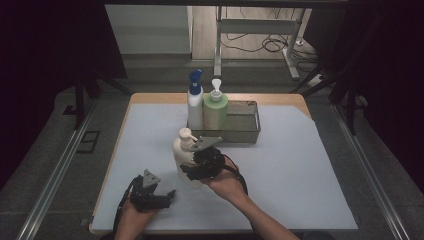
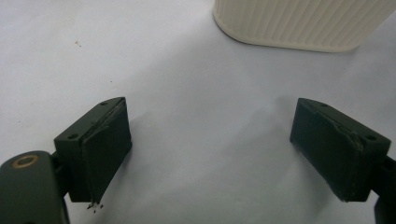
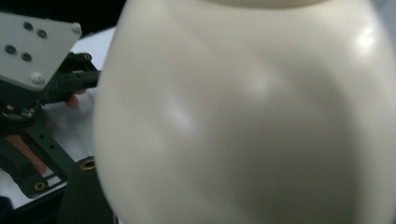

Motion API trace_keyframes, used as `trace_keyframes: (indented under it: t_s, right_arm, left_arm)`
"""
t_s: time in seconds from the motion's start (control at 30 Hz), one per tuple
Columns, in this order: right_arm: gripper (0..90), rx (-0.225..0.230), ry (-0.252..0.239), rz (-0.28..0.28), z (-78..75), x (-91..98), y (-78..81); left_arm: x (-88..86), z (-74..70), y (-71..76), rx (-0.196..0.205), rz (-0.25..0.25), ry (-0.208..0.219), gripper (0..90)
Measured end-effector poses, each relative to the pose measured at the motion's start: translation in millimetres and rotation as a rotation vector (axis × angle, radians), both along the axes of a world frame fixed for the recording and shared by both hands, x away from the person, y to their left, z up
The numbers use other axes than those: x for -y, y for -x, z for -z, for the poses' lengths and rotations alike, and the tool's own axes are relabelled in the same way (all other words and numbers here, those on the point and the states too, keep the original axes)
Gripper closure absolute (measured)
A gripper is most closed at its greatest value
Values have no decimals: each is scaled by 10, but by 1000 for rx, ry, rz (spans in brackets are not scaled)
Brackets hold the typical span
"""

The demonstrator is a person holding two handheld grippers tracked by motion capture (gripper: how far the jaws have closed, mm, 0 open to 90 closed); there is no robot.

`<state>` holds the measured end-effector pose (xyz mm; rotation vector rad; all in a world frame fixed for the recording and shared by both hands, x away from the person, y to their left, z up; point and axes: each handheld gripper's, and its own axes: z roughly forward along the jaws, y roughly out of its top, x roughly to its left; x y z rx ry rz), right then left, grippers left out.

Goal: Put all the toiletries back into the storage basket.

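Right tool jaws close around cream pump bottle, contact unclear.

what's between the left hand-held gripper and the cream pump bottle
Nothing: bare white table cover between the left hand-held gripper and cream pump bottle, seen in the left gripper view.

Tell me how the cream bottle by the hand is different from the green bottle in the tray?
The cream bottle stands on the white table cover; the green bottle stands inside the grey tray. The cream one looks rounder and is nearer the person; the green one is straighter and farther back. The right gripper is at the cream bottle; nothing touches the green one. Both stand upright with pale pump tops.
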<state>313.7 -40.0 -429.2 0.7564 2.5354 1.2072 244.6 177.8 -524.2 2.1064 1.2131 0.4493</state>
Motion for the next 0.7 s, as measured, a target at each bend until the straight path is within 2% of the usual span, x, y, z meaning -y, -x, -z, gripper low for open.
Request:
trace_keyframes:
  t_s: [0.1, 0.2, 0.27, 0.43, 0.7]
  right_arm:
    - [337, -7, -4, 0, -1, 9, -5]
    - [353, -7, 19, 2, -26, 13, 4]
    - [357, -16, 29, -18, -41, 16, -5]
    - [365, -21, 37, -25, -52, 17, -7]
    - [369, -35, 29, -24, -100, 93, -12]
  left_arm:
    - [0, 0, 0, 0, 0, 0, 121]
    - [0, 1, 0, 1, 0, 1, 121]
    - [0, 1, 0, 1, 0, 1, 121]
    - [0, 1, 0, 1, 0, 1, 121]
    - [1, 2, -1, 1, -1, 2, 121]
